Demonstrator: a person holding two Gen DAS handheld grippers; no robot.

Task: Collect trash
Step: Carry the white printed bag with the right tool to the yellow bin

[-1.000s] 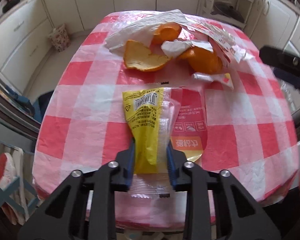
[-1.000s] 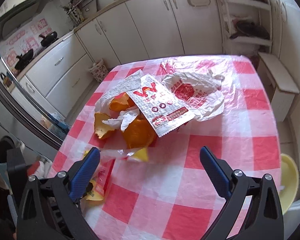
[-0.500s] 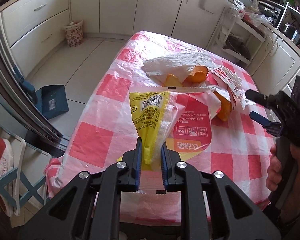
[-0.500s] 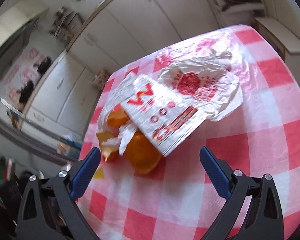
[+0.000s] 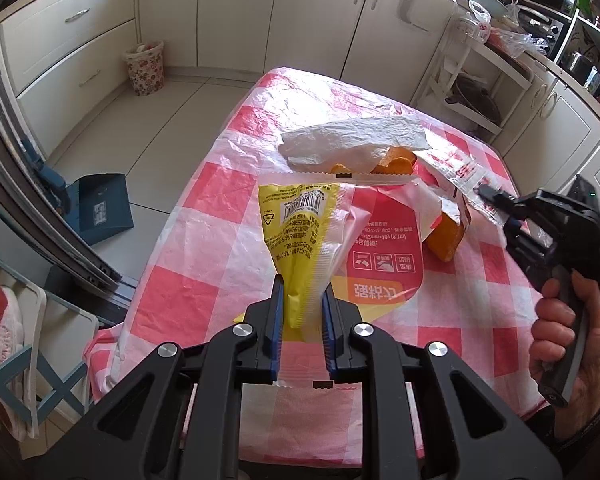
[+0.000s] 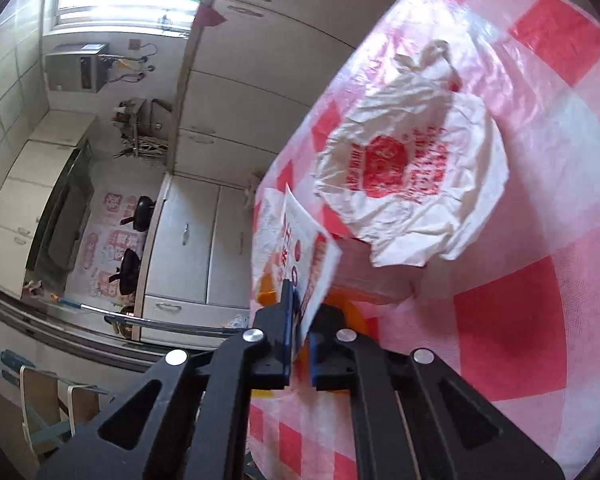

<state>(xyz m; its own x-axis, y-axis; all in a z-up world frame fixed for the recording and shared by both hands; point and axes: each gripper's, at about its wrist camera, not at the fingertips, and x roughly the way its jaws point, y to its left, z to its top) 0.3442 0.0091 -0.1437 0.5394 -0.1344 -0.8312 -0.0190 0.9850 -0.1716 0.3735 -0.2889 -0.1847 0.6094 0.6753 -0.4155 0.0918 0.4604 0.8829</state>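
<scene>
My left gripper (image 5: 302, 312) is shut on a yellow and red plastic snack wrapper (image 5: 300, 232) and holds it up off the red-checked table (image 5: 196, 280). My right gripper (image 6: 300, 320) is shut on a white wrapper with red print (image 6: 306, 256); it also shows in the left wrist view (image 5: 488, 196) at the right, pinching that wrapper (image 5: 456, 168). Orange peels (image 5: 446, 240) lie under the wrappers. A crumpled white paper (image 5: 352, 140) covers more peel behind. A white plastic bag with a red logo (image 6: 404, 176) lies further along the table.
A blue dustpan (image 5: 100, 208) lies on the floor left of the table. A small floral waste basket (image 5: 145, 66) stands by the white cabinets. A white shelf rack (image 5: 480, 80) stands beyond the table's far right.
My right gripper has closed on the white printed wrapper and tilted sideways. My left gripper has lifted the yellow wrapper higher off the table.
</scene>
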